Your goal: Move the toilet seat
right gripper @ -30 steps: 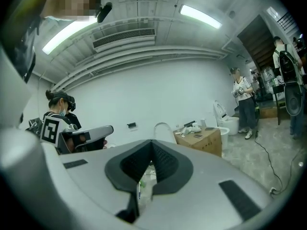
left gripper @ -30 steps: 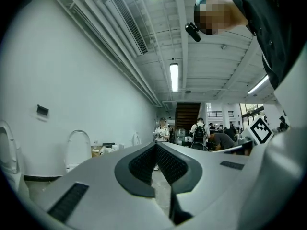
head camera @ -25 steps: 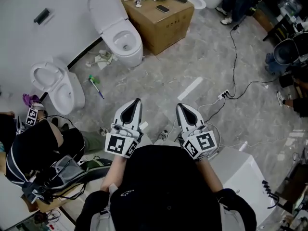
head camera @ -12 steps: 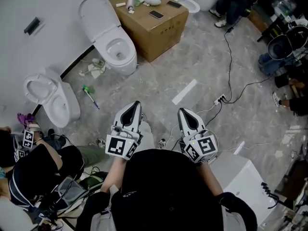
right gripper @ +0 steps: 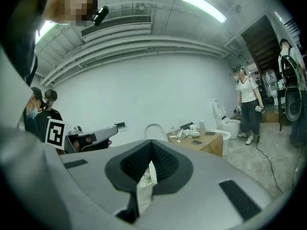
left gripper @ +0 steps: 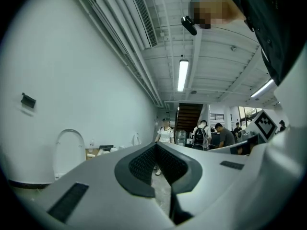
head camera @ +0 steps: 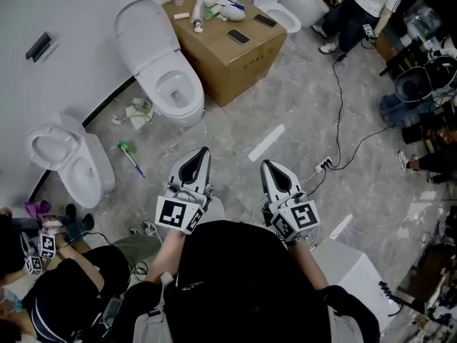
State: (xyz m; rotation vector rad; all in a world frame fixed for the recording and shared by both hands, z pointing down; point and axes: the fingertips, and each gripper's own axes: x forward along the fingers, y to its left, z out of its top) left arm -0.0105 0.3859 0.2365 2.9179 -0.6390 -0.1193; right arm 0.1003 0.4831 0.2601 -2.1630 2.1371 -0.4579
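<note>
- a small toilet (head camera: 71, 159) stands by the wall at far left;
- the toilet seat (head camera: 143, 31) is raised against the wall on the larger toilet (head camera: 178, 95), just beside a cardboard box (head camera: 235, 48);
- the left gripper (head camera: 203, 151) is over the floor, well apart from that seat; jaws together, nothing between;
- the right gripper (head camera: 265, 164) is alongside; jaws likewise closed and empty;
- a power strip (head camera: 325, 164) lies further right.
</note>
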